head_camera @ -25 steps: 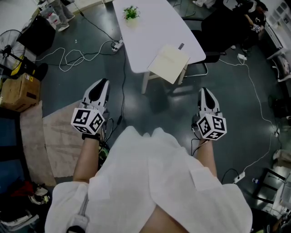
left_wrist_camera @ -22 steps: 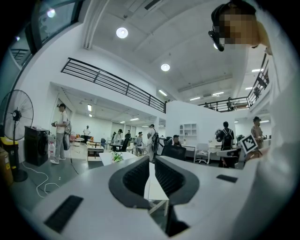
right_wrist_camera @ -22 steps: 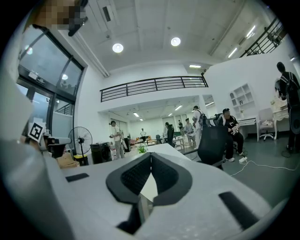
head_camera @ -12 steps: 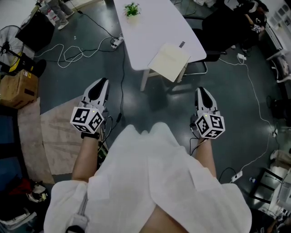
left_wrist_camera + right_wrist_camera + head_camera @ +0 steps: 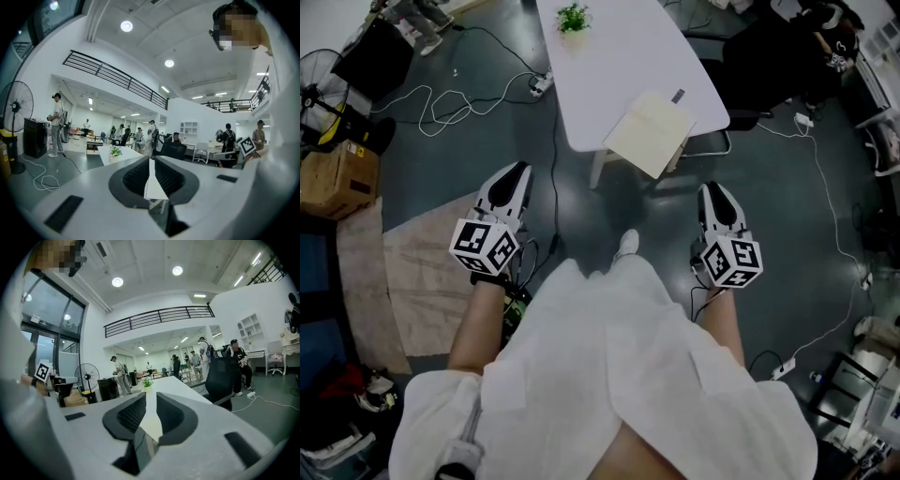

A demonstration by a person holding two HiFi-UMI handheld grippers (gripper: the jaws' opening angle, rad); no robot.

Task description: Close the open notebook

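Observation:
The open notebook (image 5: 650, 131), with pale cream pages, lies on the near right corner of the white table (image 5: 609, 56) and overhangs its edge a little. Both grippers hang over the dark floor, well short of the table. My left gripper (image 5: 514, 172) is shut and empty, and in the left gripper view its pads (image 5: 149, 161) leave only a hairline slit. My right gripper (image 5: 713, 190) points at the table's near right corner. Its jaws (image 5: 151, 398) are opening, with a narrow gap and nothing between them.
A small potted plant (image 5: 573, 21) stands at the table's far end. A black office chair (image 5: 769, 56) sits right of the table. Cables (image 5: 450, 112) trail over the floor to the left, by a cardboard box (image 5: 328, 183) and a fan (image 5: 319, 89). A rug (image 5: 412, 281) lies under my left arm.
A white shoe has stepped into view between the grippers. The table and notebook sit slightly further right in the picture. Both grippers keep about the same place before me.

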